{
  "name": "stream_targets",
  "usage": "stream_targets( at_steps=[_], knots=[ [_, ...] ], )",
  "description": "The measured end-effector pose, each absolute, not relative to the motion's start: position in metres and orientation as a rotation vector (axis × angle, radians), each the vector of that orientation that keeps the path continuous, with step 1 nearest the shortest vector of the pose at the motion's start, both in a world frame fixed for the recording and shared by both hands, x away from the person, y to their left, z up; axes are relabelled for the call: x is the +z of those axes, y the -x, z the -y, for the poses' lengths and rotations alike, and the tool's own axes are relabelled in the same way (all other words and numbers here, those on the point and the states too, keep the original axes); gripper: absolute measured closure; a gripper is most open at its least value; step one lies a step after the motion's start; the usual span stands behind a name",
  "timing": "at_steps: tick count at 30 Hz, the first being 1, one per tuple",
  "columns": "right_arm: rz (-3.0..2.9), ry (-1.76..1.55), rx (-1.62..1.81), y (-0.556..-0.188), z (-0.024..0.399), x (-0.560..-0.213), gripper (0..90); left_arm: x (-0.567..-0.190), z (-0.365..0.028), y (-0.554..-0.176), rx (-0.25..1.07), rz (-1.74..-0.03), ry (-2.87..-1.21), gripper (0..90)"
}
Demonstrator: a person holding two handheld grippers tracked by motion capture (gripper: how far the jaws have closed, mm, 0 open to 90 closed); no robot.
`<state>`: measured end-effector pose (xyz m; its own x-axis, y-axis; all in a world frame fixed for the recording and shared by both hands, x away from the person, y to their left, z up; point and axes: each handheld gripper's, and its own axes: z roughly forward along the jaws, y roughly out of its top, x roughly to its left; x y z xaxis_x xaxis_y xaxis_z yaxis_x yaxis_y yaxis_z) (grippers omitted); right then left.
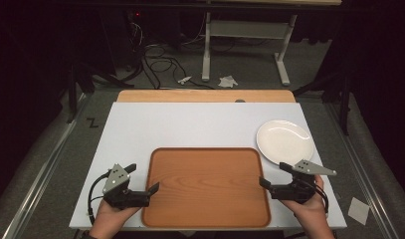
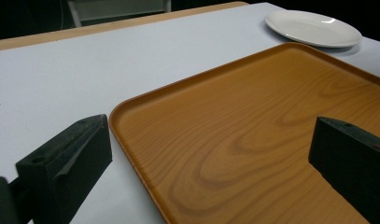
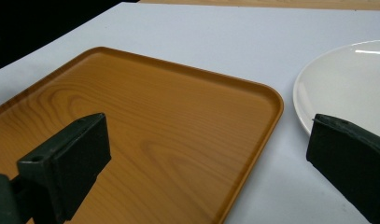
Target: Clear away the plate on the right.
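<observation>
A wooden tray (image 1: 206,185) lies empty at the table's near middle. A white plate (image 1: 284,142) sits empty just beyond its far right corner. My left gripper (image 1: 142,178) is held open at the tray's left edge, jaws spread wide on either side of the rim, nothing between them. My right gripper (image 1: 274,176) is open at the tray's right edge, near the plate. In the left gripper view the tray (image 2: 253,135) runs between the jaws and the plate (image 2: 313,28) lies far off. The right gripper view has the tray corner (image 3: 145,126) and the plate (image 3: 346,88) ahead.
The white tabletop (image 1: 190,124) stretches bare behind the tray, with a wooden strip (image 1: 205,95) at its far edge. Beyond the table stand desk legs (image 1: 206,50) and cables (image 1: 160,62) on the grey floor. Paper scraps (image 1: 228,80) lie there.
</observation>
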<state>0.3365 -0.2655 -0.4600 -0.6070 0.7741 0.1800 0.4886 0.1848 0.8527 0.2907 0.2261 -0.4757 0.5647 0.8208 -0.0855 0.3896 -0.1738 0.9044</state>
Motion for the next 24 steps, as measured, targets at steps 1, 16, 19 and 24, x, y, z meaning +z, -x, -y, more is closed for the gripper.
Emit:
stream_targets(
  at_steps=[1, 16, 19, 24],
  knots=[
    [-2.173, -1.202, 1.388, -0.3365, 0.2655, -0.4600, 1.2, -0.4757, -0.2261, -0.2907, 0.530, -1.000, -1.781, 0.2],
    [-2.145, -1.222, 1.406, -0.3341, 0.2705, -0.4601, 1.2, -0.4750, -0.2244, -0.2929, 0.532, -0.975, -1.779, 0.2],
    [-2.141, -1.234, 1.408, -0.3341, 0.2721, -0.4603, 1.2, -0.4749, -0.2246, -0.2930, 0.531, -0.975, -1.777, 0.2],
    [-2.147, -1.239, 1.412, -0.3351, 0.2727, -0.4618, 1.2, -0.4762, -0.2239, -0.2941, 0.520, -0.974, -1.781, 0.2]
  ],
)
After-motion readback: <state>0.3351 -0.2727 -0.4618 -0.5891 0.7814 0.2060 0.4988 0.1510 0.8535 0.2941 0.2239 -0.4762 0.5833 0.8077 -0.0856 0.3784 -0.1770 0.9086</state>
